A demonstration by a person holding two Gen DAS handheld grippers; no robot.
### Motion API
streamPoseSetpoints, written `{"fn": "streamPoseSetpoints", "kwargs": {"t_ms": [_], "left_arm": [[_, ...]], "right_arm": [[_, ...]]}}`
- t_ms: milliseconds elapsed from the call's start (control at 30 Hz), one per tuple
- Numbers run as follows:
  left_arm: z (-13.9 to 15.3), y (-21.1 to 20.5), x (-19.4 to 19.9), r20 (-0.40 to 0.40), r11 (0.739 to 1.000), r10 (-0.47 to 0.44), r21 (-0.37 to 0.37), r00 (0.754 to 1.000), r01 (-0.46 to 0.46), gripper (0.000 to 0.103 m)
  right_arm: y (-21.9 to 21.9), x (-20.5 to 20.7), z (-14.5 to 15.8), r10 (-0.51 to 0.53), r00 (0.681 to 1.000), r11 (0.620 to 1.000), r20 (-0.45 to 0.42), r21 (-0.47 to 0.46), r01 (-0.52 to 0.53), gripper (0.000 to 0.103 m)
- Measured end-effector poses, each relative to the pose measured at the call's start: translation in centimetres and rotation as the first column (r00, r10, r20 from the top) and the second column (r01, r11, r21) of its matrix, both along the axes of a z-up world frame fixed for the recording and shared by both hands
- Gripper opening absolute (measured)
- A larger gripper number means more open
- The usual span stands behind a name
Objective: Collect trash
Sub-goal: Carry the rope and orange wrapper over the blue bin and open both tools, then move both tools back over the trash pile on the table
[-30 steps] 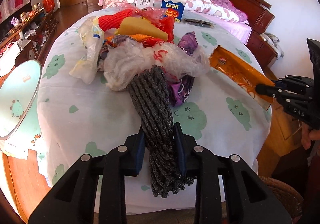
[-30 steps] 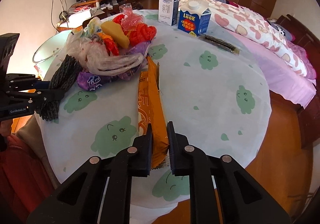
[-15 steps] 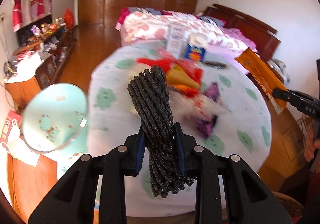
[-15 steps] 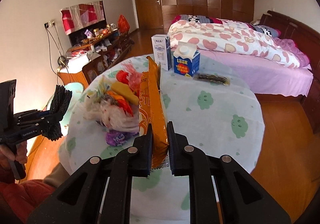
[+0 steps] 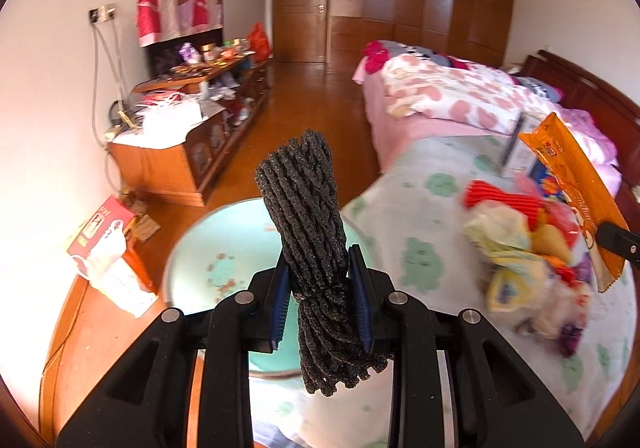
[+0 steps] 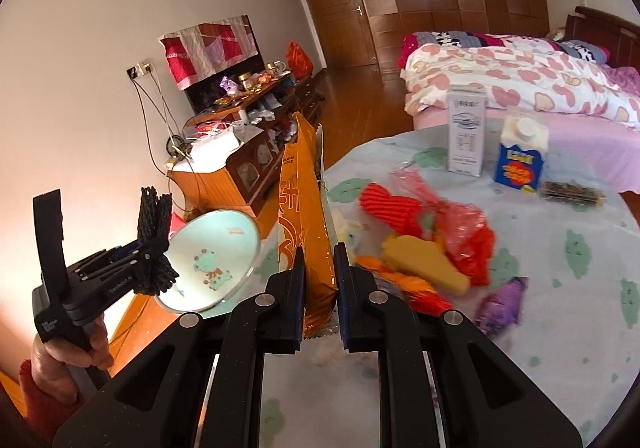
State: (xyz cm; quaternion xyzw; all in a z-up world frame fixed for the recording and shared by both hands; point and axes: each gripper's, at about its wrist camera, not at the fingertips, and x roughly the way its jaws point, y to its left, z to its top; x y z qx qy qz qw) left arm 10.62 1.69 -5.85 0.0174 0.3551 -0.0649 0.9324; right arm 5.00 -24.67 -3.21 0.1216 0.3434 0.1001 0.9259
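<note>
Item 1: black net bundle (image 5: 306, 232). Held off the worktop in left gripper (image 5: 320, 308), jaws pinching its tied lower part; long axis upright, top fanning above the jaws, short tail below.

Item 2: orange wrapper (image 6: 306, 224). Held by right gripper (image 6: 319, 296), jaws pressed onto its lower end; long axis running up and away from the jaws, edge-on.

Both hands loaded and clear of the worktop (image 6: 560, 248); neither free for another pick, so drop-off looks next. No bin in view.

Left behind, right of wrapper: trash pile (image 6: 420, 248) w/ red, yellow, purple scraps. Far: white carton (image 6: 466, 136), blue carton (image 6: 520, 156), dark packet (image 6: 572, 192).

Left, near: round mirror (image 6: 212, 256), below the net bundle. Far left: cluttered cabinet (image 5: 188, 136). Far right: bed (image 6: 520, 80).
</note>
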Motion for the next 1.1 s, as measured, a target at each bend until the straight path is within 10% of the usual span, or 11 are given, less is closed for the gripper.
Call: {"fn": "streamPoseSetpoints", "kwargs": {"t_ms": [433, 833, 1100], "left_arm": [[-4.1, 5.7, 3.5, -0.059, 0.987, 0.148, 0.063, 0.987, -0.145, 0.028], [-4.7, 6.8, 3.2, -0.035, 0.977, 0.190, 0.100, 0.981, -0.186, 0.044], [-2.1, 6.2, 1.3, 0.063, 0.969, 0.212, 0.113, 0.975, -0.218, 0.078]], "right_arm": [[13.1, 8.4, -6.8, 0.135, 0.980, 0.988, -0.148, -0.052, -0.144, 0.015], [14.2, 9.2, -8.4, 0.128, 0.978, 0.990, -0.163, -0.035, -0.136, 0.022], [11.4, 5.2, -5.7, -0.001, 0.999, 0.995, -0.033, -0.096, -0.002, 0.070]]}}
